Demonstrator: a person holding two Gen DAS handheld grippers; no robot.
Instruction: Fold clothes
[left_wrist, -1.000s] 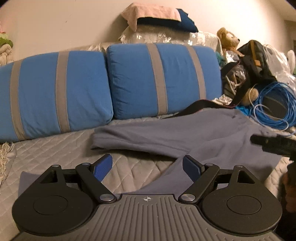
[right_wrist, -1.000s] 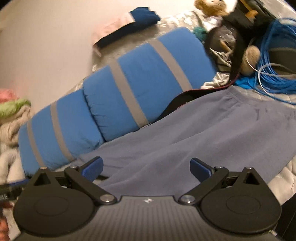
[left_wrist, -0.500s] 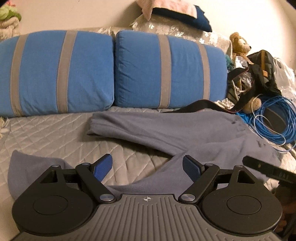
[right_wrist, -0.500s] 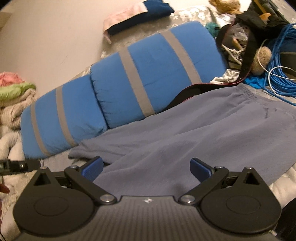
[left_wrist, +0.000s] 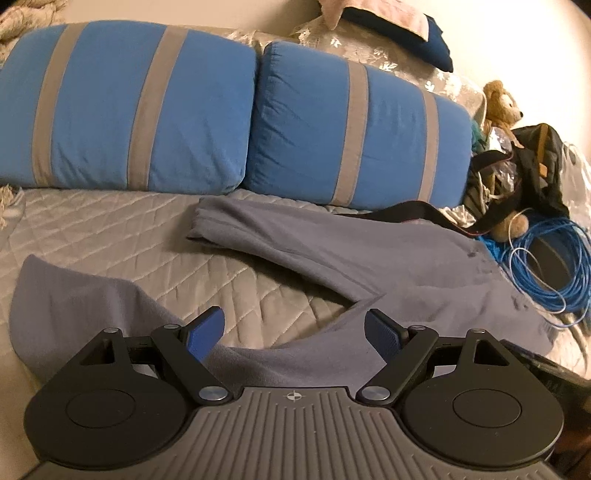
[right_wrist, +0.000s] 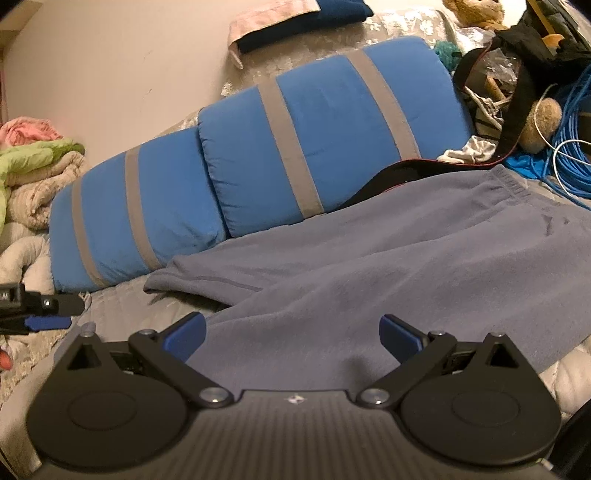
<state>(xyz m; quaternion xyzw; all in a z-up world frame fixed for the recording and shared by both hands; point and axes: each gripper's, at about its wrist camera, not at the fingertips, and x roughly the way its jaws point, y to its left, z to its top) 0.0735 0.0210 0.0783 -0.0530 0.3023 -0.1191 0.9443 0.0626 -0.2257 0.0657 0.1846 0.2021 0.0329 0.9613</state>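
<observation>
A pair of grey-blue fleece trousers (left_wrist: 369, 258) lies spread on the quilted bed, legs apart in a V, waistband toward the right by the cables. One leg ends near the pillows, the other near leg (left_wrist: 74, 314) runs to the left under my left gripper (left_wrist: 293, 332). That gripper is open, hovering above the crotch and the near leg with nothing between its fingers. My right gripper (right_wrist: 291, 332) is open too, above the upper part of the trousers (right_wrist: 388, 258), holding nothing. The left gripper's tip (right_wrist: 44, 314) shows at the left edge of the right wrist view.
Two blue pillows with grey stripes (left_wrist: 229, 122) lean against the wall behind the trousers. A coil of blue cable (left_wrist: 546, 266), a dark bag (left_wrist: 535, 162) and a teddy bear (left_wrist: 498, 103) crowd the right end. Folded blankets (right_wrist: 29, 166) sit at the left.
Both wrist views have rolled and shifted across the bed. The left view now takes in more of the near leg's end at the left. Both grippers stayed open and empty.
</observation>
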